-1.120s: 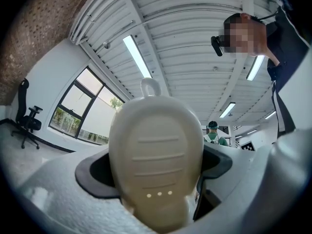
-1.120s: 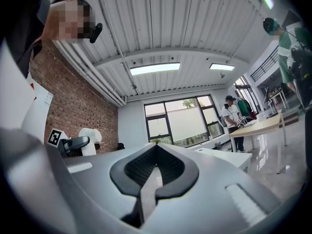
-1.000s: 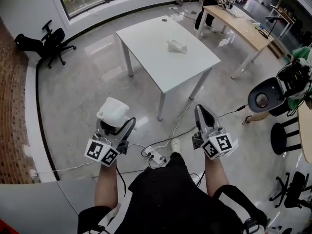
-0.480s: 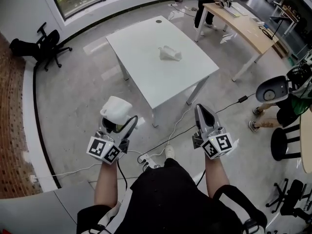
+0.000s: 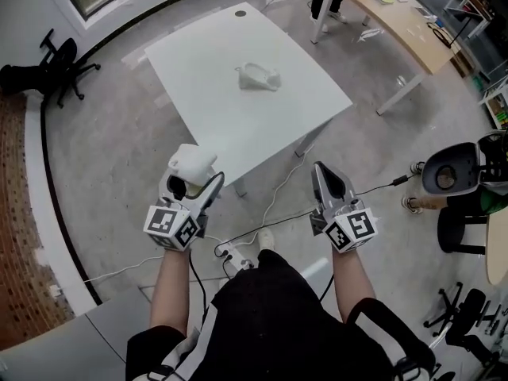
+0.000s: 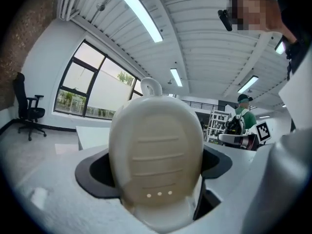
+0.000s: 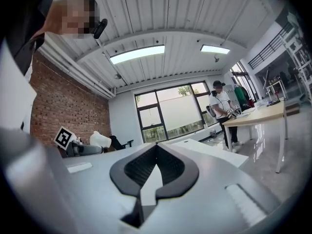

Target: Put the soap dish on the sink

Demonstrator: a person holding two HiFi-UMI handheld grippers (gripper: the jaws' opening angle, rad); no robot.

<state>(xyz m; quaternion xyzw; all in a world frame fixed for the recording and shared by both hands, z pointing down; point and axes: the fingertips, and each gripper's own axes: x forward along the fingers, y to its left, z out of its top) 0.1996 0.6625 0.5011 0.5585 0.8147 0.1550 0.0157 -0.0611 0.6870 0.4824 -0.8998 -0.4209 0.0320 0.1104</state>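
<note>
A white soap dish with ribbed grooves is clamped in my left gripper, which I hold up over the floor just short of the white table. It fills the left gripper view as the soap dish, standing between the dark pads of the left gripper. A small white sink-like object lies near the table's middle, well ahead of both grippers. My right gripper is shut with nothing in it, level with the left one; in its own view the right gripper shows its pads pressed together.
A power strip and cables lie on the floor between my arms. A long wooden desk stands at the top right, with a person beside it. Another person with equipment is at the right. Office chairs and a brick wall are at the left.
The table has come closer and now lies just ahead of the grippers. Both grippers keep their pose, and the soap dish stays in the left one.
</note>
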